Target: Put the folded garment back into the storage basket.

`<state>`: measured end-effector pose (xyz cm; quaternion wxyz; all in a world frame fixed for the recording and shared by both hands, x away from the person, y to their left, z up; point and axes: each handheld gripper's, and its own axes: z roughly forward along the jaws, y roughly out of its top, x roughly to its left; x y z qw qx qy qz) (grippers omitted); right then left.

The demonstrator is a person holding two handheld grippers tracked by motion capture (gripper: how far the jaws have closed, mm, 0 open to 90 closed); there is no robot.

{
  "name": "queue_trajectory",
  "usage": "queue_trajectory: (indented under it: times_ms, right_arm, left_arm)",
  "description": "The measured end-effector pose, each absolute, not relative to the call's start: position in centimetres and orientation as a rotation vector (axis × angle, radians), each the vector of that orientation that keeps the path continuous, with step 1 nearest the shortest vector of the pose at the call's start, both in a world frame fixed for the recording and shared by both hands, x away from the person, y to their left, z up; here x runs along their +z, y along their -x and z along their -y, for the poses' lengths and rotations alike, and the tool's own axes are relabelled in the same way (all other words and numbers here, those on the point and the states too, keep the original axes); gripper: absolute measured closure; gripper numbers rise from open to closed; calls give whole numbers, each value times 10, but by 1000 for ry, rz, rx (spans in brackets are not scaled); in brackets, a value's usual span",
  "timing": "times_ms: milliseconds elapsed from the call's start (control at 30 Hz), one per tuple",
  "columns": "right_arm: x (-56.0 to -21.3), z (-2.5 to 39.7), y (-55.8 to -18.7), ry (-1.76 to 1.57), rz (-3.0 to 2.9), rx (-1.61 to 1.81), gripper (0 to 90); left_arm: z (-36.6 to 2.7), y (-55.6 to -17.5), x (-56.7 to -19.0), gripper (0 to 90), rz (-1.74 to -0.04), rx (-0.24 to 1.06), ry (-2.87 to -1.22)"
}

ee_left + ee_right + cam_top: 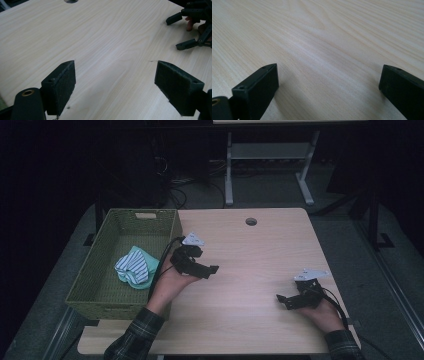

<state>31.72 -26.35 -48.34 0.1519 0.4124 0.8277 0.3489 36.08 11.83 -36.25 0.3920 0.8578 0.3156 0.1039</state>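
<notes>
So we're basically at the tail end here, or between rounds. Both tongs are sitting over bare bench with nothing in them. Our left tongs (207,270) hover just off the basket's right wall, jaws wide apart and pointing toward 3 o'clock, and the left gripper view shows plain wood between the pads (61,87). Our right tongs (285,301) sit low at about 4 o'clock on the bench (250,255), also spread wide with only wood grain between them.

The green woven basket (102,290) is over at 9 o'clock, hanging partly off the bench edge. Inside it we've got one bundle of socks (135,267), mint green with a blue and white striped one on top, lying toward the right wall.

Our guess is the drop-off is done. Next move is either fetching another item, if one turns up, or just pulling back and resting.
</notes>
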Motion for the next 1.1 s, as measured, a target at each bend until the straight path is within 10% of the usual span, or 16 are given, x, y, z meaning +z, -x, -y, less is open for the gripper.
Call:
queue_trajectory:
  times_ms: [1100]
  right_arm:
    - [-483,264,-317,-1182,-2376,1001,21]
  left_arm:
    - [-85,-352,-459,164,-815,264,-2300]
